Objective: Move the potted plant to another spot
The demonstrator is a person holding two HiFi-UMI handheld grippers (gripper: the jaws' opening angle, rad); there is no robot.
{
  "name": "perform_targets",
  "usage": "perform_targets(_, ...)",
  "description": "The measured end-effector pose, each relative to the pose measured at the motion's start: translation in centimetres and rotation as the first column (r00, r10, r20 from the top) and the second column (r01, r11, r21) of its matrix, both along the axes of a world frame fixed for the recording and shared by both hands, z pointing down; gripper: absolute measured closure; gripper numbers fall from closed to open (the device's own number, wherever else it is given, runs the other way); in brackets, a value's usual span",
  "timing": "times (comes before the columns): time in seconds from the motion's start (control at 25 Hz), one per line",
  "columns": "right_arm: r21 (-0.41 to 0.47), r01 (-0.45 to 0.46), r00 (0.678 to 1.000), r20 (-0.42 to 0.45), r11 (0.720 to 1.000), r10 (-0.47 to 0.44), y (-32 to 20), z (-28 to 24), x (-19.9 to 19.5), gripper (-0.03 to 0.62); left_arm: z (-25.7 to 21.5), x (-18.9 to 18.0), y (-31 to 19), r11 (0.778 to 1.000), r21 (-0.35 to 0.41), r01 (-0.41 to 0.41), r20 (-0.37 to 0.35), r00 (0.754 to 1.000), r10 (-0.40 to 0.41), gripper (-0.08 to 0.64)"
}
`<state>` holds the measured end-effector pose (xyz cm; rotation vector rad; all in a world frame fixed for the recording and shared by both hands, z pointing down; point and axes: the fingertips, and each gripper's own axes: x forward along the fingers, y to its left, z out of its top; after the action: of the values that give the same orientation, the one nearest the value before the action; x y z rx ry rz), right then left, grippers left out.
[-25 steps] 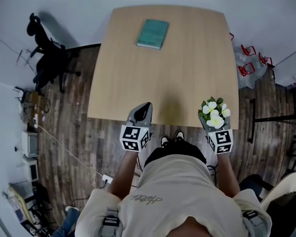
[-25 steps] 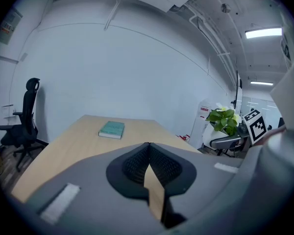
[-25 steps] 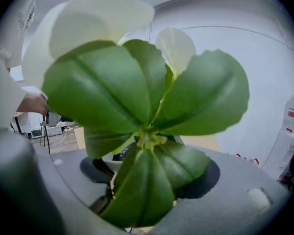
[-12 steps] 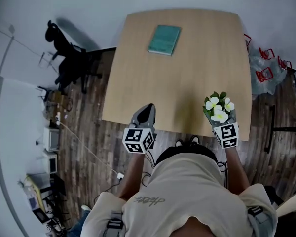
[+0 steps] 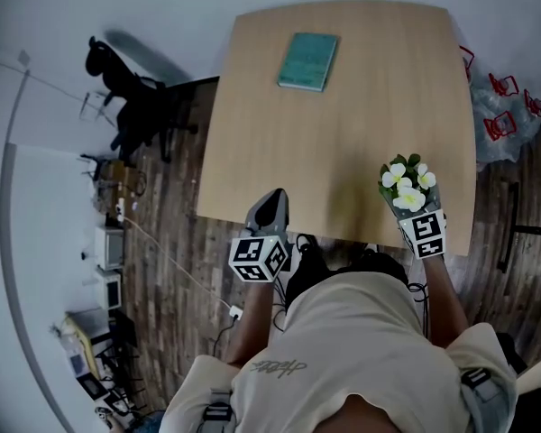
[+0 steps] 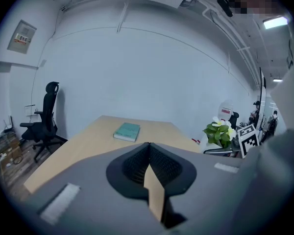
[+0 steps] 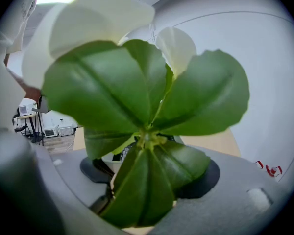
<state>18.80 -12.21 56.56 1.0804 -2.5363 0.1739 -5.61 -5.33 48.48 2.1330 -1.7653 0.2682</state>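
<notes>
The potted plant (image 5: 406, 186), white flowers over green leaves, is near the table's (image 5: 343, 142) front right corner. My right gripper (image 5: 411, 207) is shut on its small white pot. In the right gripper view the leaves (image 7: 147, 111) fill the picture, and only a sliver of the pot (image 7: 107, 161) shows between the jaws of the right gripper (image 7: 144, 180). Whether the pot touches the tabletop is hidden. My left gripper (image 5: 270, 202) hangs at the table's near edge, left of the plant. In its own view the left gripper (image 6: 148, 148) is shut on nothing.
A teal book (image 5: 308, 60) lies near the far side of the table; it also shows as the book (image 6: 127, 130) ahead of my left gripper. A black office chair (image 5: 131, 115) stands left of the table. Red-handled items (image 5: 503, 106) lie on the floor at the right.
My right gripper has carried the plant from the table's near edge farther in over the tabletop. The left gripper has stayed by the near edge.
</notes>
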Motion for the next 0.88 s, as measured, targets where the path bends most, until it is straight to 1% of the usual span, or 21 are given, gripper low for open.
perform_targets(0.2, 0.019, 0.016, 1.000, -0.025, 1.000, -0.015, 0.0, -0.5, -2.8, 0.253, 0.6, -2.0, -0.5, 1.000, 0.006, -0.017, -0.013, 1.000, 0.017, 0.541)
perform_targets(0.32, 0.011, -0.008, 1.000, -0.008, 1.000, 0.008, -0.1, -0.6, -4.4, 0.253, 1.3, -4.1, -0.9, 1.000, 0.010, -0.026, -0.034, 0.999, 0.027, 0.541)
perform_targets(0.44, 0.010, -0.045, 0.999, -0.007, 0.999, 0.045, -0.2, -1.1, -6.5, 0.253, 1.6, -7.3, -1.3, 0.999, 0.014, -0.031, -0.039, 0.999, 0.032, 0.541)
perform_targets(0.6, 0.019, -0.080, 0.997, 0.000, 0.997, 0.080, 0.0, -2.4, -10.5, 0.253, 1.0, -12.6, -2.1, 0.999, 0.039, -0.028, 0.009, 1.000, 0.027, 0.541)
perform_targets(0.76, 0.018, -0.105, 0.994, -0.019, 0.994, 0.106, 0.7, -3.0, -14.2, 0.253, 0.6, -16.0, -2.7, 0.995, 0.063, -0.079, 0.015, 0.997, 0.079, 0.541)
perform_targets(0.88, 0.018, -0.133, 0.991, -0.023, 0.991, 0.133, 0.9, -3.6, -16.8, 0.253, 0.7, -18.3, -3.2, 0.989, 0.074, -0.127, 0.000, 0.992, 0.127, 0.541)
